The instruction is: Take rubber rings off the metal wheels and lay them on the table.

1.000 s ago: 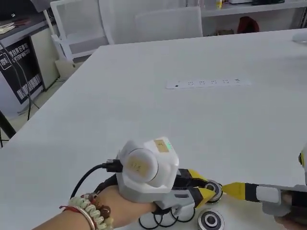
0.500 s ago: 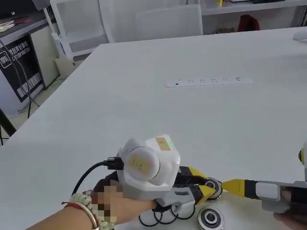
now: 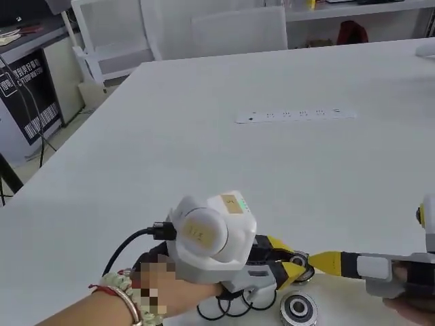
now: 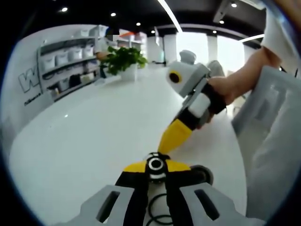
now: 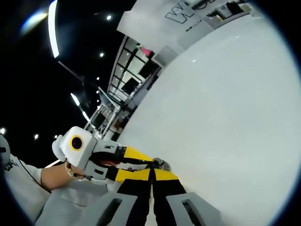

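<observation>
At the near edge of the table [image 3: 204,156], the left tongs [image 3: 293,267] are clamped on a metal wheel [image 3: 304,263], which sits between the yellow tips. The right tongs [image 3: 318,261] come in from the table's right edge with jaws pressed together and nothing visible between them. Their tip is at the wheel's rim; whether it touches is hard to tell. Versus a second ago, the right tongs have edged closer to the held wheel and a bit higher, while the left tongs and wheel are in about the same spot. A second wheel [image 3: 299,308] lies flat just nearer the edge. Loose black rubber rings [image 3: 228,311] lie on the table beside it, under the left tongs' body. A power strip [image 3: 296,116] lies well apart, toward the far edge.
</observation>
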The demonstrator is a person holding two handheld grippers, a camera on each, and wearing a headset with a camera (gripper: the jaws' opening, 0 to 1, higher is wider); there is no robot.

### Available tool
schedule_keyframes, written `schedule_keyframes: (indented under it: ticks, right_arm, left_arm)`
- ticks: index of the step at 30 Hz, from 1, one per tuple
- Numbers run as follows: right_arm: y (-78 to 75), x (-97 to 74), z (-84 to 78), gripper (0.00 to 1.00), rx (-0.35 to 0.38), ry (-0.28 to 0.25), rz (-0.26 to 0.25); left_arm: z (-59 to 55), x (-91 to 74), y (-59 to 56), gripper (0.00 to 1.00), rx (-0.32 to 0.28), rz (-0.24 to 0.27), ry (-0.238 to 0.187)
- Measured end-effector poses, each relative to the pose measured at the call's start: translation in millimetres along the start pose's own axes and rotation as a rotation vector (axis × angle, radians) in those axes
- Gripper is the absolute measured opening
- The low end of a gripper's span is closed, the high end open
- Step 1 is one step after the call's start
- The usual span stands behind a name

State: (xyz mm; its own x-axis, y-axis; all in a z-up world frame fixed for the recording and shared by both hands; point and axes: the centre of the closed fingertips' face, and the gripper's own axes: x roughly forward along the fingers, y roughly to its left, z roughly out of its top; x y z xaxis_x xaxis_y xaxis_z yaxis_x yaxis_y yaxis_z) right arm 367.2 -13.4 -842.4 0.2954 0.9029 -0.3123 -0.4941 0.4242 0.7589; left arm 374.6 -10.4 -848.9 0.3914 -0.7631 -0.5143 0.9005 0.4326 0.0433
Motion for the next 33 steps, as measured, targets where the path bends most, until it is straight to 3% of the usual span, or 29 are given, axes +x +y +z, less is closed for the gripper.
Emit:
schedule_keyframes:
  ticks: [13,17,20,30,33]
  right_arm:
    - [10.4,2.3,-1.0,0.0,-0.019,0.011,0.049]
    - [20.2,0.9,-0.7,0.0,0.01,-0.002,0.117]
    - [16.8,1.5,0.1,0.0,-0.026,0.0,0.094]
    - [-2.8,-0.8,-0.4,0.0,-0.023,0.008,0.003]
    - [-2.8,-0.8,-0.9,0.0,-0.024,0.013,-0.001]
  left_arm:
    - [0.1,0.7,-0.5,0.14,-0.003,-0.001,-0.011]
    - [-0.1,0.4,-1.0,0.14,0.01,0.006,-0.025]
    - [0.2,0.3,-1.0,0.14,0.011,0.005,-0.031]
    - [2.1,1.5,-1.4,0.15,0.029,0.014,-0.02]
    - [4.2,-0.2,-3.7,0.15,0.046,-0.004,-0.011]
